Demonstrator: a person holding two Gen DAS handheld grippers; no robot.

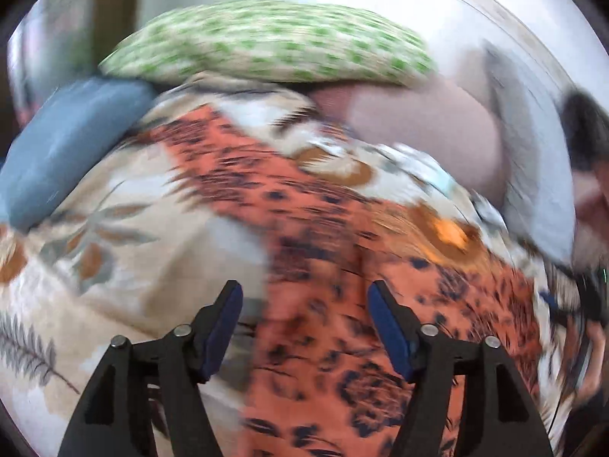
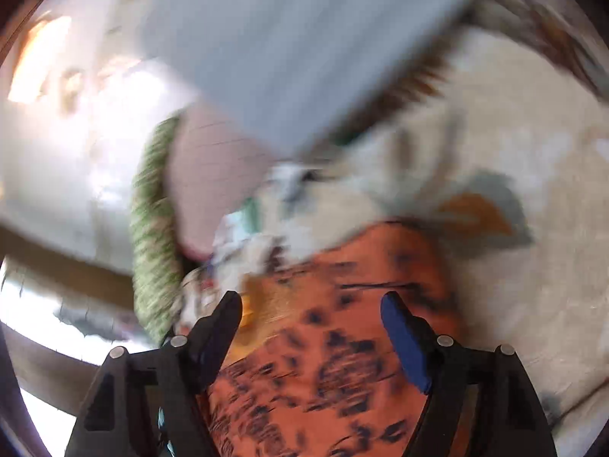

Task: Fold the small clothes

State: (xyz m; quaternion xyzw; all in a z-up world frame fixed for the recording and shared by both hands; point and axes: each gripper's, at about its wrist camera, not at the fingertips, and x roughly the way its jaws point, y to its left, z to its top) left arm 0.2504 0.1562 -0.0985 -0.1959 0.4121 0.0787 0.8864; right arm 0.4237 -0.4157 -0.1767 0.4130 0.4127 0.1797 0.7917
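Left wrist view first, and everything is smeared with motion blur. The left gripper [image 1: 304,323] hangs over the patterned bedspread [image 1: 160,228], its blue-padded jaws spread wide with nothing between them. Under and ahead of it runs the orange stretch of that spread, dark-flecked. Toward the far edge of the bed sits a green-dotted pillow [image 1: 266,42], with a blue pillow [image 1: 64,152] at the far left corner. The small clothes [image 1: 426,167], a pale, crumpled bundle with a hint of light blue, lie on the spread ahead and to the right of the jaws, just beside a pinkish cushion [image 1: 430,129] and well short of any contact. A grey-blue item [image 1: 533,175] curves along the right edge; the blur is too heavy to say what it is. By the look of it, no tidy fold exists yet, so nearly the whole task remains.

Over to the right wrist view, blurrier still. The right gripper [image 2: 310,327] also stands wide, gripping nothing, above the orange patch of the bedspread [image 2: 514,304]. The small clothes [image 2: 247,243] lie just ahead of its left finger, still rumpled, beside the pinkish cushion [image 2: 213,175] and the green-dotted pillow [image 2: 152,251]. A flat grey-blue shape [image 2: 297,45] fills the top of the view. Both tools seem poised for a first grasp, nothing more.
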